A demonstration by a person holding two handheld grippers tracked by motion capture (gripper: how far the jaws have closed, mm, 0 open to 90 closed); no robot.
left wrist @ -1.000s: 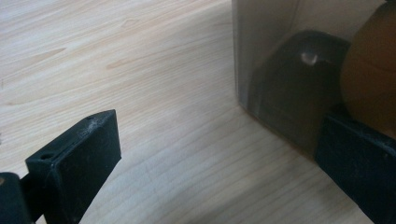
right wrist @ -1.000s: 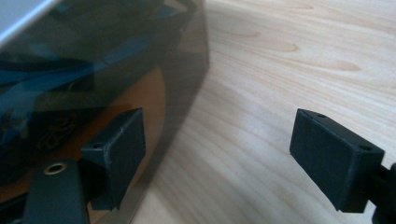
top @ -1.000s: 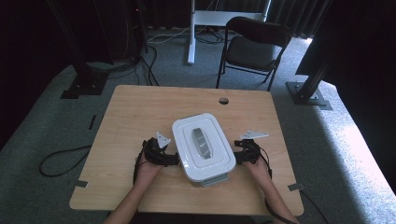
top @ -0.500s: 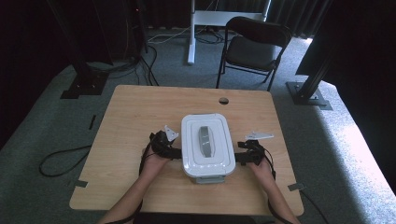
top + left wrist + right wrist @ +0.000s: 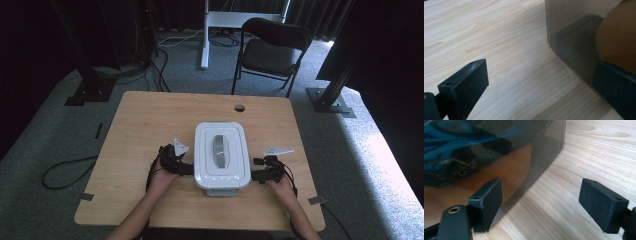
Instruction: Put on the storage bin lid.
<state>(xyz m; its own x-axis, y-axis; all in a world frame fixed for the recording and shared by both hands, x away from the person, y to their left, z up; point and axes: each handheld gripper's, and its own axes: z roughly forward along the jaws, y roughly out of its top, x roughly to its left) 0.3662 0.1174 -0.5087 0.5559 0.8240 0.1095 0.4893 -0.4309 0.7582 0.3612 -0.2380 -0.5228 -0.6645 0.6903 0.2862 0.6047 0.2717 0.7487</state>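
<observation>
A white-lidded storage box (image 5: 221,159) with a grey handle is sitting on the wooden table (image 5: 140,130), slightly toward the person's edge of the tabletop and roughly midway across it. The left gripper (image 5: 186,168) is resting against the box's left wall, and the right gripper (image 5: 256,175) is sitting just beside the box's right wall, low near the tabletop.

In the left gripper view the jaws are standing wide apart: one is lying over bare wood, the other is right up against the box's translucent wall (image 5: 574,37), through which something orange is showing. In the right gripper view the jaws are also gaping wide, one against the clear wall (image 5: 524,155) with blue and orange contents behind it, the other over open wood grain. Neither gripper is clamping anything.

The table is pale, with light grain and a round cable hole (image 5: 239,108) beyond the box, near the far edge. Past that edge a black folding chair (image 5: 270,50) is standing on grey carpet (image 5: 360,150), with a white stand (image 5: 206,30) to the chair's left. Black cables (image 5: 65,172) are trailing on the carpet to the left of the table, and sunlight is falling on the carpet to its right.
</observation>
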